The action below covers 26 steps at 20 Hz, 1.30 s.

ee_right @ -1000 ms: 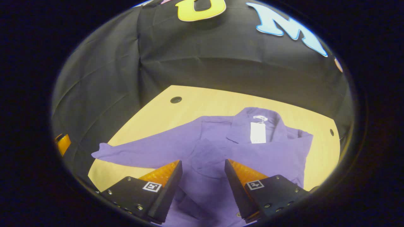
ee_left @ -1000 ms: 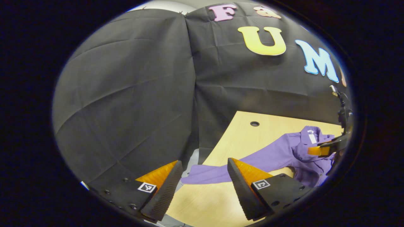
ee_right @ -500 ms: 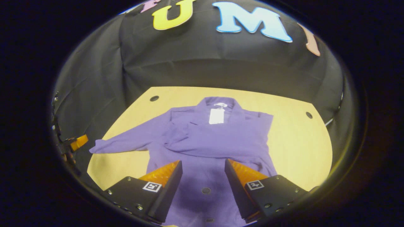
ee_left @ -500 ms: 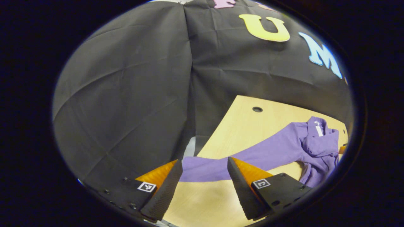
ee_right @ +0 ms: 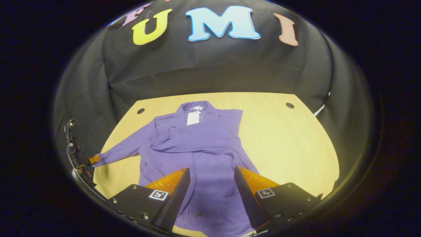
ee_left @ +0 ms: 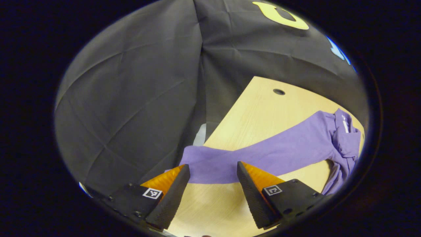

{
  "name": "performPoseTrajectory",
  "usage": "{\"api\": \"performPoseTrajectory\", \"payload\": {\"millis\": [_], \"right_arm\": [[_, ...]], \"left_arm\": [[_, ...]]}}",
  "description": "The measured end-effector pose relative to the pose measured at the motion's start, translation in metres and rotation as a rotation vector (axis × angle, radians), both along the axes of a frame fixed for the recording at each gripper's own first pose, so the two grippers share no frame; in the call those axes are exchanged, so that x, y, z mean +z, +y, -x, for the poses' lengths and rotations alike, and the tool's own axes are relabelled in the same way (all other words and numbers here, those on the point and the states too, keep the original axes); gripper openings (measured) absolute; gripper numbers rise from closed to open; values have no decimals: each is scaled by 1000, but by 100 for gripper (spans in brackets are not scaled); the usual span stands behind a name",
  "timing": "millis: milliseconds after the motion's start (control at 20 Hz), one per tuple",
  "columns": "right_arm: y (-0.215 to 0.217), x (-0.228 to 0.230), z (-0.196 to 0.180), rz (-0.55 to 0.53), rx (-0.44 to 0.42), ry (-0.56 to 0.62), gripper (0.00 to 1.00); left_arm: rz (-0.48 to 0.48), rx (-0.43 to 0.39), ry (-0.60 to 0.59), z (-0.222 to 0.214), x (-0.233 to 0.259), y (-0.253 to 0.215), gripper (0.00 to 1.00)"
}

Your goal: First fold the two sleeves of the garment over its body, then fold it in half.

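A purple button shirt [ee_right: 210,154] lies flat on the wooden table [ee_right: 283,141], collar toward the far wall, a white tag [ee_right: 193,118] at its neck. One sleeve [ee_right: 197,144] is folded across the chest. The other sleeve [ee_left: 263,154] stretches out to the table's left edge. My left gripper [ee_left: 212,165] is open, its fingertips either side of that sleeve's cuff end, just above it; it also shows small at the cuff [ee_right: 93,160]. My right gripper [ee_right: 211,169] is open over the shirt's lower body, holding nothing.
The table has a cable hole in each far corner [ee_right: 140,111] [ee_right: 289,105]. The black cloth wall runs close behind and along the left side. The outstretched cuff overhangs the table's left edge [ee_left: 210,138]. Bare wood lies right of the shirt.
My left gripper has come down and closer to the outstretched sleeve's cuff. My right gripper has drawn back from the shirt's chest and stays open, so the whole shirt is in its view.
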State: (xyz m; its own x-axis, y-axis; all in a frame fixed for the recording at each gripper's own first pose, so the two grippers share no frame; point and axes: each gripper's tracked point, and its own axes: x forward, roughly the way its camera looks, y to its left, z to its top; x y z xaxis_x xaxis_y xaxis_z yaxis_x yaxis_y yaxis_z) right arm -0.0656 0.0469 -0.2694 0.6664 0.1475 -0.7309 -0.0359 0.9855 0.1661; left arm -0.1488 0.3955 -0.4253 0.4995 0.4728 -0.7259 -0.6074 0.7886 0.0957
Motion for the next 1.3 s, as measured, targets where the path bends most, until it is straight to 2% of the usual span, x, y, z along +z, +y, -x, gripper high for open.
{"api": "performPoseTrajectory", "payload": {"millis": [50,100,300,400,450,500,600,650,700,800,1050,1200,1250,1300], "right_arm": [[-7,1,4,5,-11,3,82],[-13,0,8,8,-23,6,82],[-26,-1,18,7,-60,12,82],[-28,2,19,5,-66,6,82],[-30,4,19,3,-66,3,82],[-29,4,18,1,-62,1,82],[-31,4,17,1,-59,-1,82],[-32,4,16,-1,-58,-2,82],[-31,4,17,-2,-57,-2,82],[-33,2,16,-1,-51,-2,82],[-39,2,15,-5,-56,0,82],[-42,2,16,-3,-56,2,82],[-44,1,15,-2,-57,4,82],[-44,0,15,-5,-60,7,82]], "left_arm": [[6,8,18,1,-9,2,92],[10,17,30,1,-15,4,97],[31,23,46,-11,-33,0,100],[39,16,41,-14,-34,-6,95],[48,20,37,-15,-35,-8,87],[60,31,15,-16,-36,-6,90],[85,61,-24,-12,-34,-1,80],[88,57,-23,-11,-37,-4,85],[86,39,-22,-13,-38,-5,85],[80,9,-26,-16,-36,-9,73],[83,-9,-39,-27,-38,-19,19],[42,-39,1,-29,-37,-21,19],[30,-39,22,-31,-34,-19,7],[10,-47,40,-33,-32,-19,7]]}}
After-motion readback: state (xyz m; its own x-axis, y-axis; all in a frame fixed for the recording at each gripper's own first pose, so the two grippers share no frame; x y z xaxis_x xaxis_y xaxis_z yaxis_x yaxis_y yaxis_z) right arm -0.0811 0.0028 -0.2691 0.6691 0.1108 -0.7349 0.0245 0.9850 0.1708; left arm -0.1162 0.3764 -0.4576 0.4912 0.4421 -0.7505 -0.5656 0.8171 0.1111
